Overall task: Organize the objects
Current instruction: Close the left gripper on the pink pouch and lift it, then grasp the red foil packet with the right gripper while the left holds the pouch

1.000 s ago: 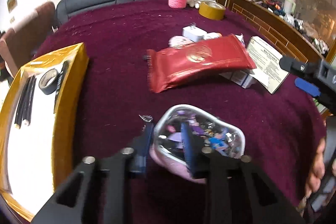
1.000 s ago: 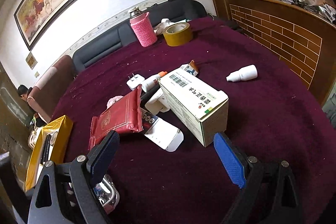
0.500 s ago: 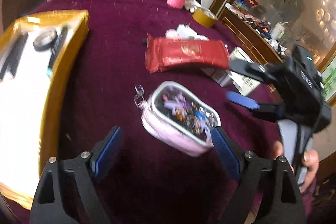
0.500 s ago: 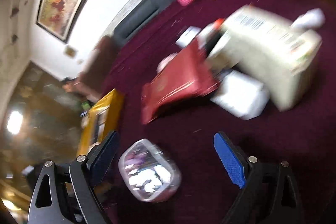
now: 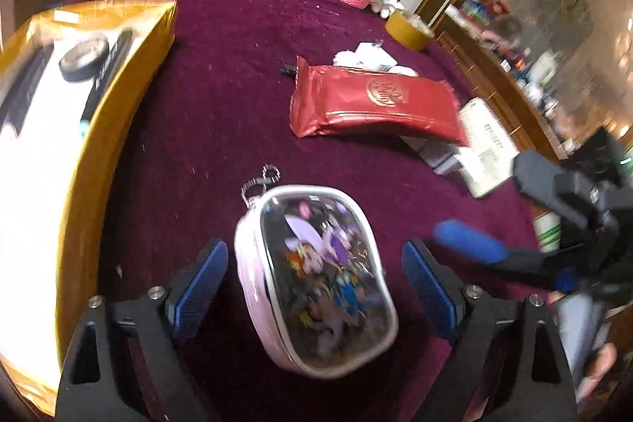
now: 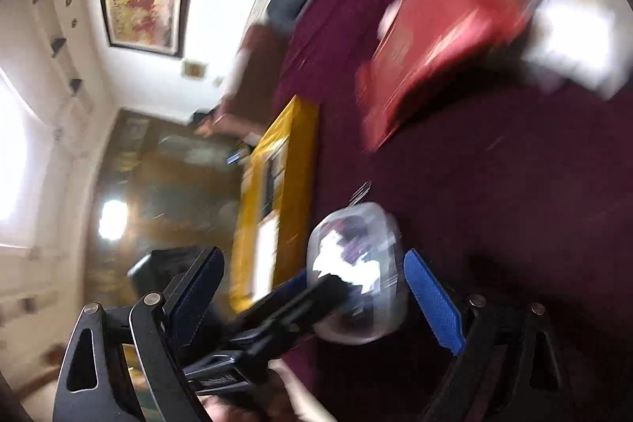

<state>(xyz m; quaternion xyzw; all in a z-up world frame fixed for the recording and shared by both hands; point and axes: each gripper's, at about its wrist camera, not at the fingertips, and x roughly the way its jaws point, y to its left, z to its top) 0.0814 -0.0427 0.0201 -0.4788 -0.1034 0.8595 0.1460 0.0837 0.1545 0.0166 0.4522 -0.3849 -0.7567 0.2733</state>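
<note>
Honestly nothing here reads properly: the red packet (image 5: 376, 103) has a round gold emblem that's too blurry to make out, and the white box (image 5: 488, 145) beside it carries dark print, also illegible, same story in the other view

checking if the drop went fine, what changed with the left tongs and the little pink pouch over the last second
The left tongs let go of the pink pouch: a second ago they pinched it, now their jaws are opening, clear of both its sides, and it lies on the maroon tablecloth. The right tongs swung toward the pouch. The red packet and yellow box stayed put.
</note>
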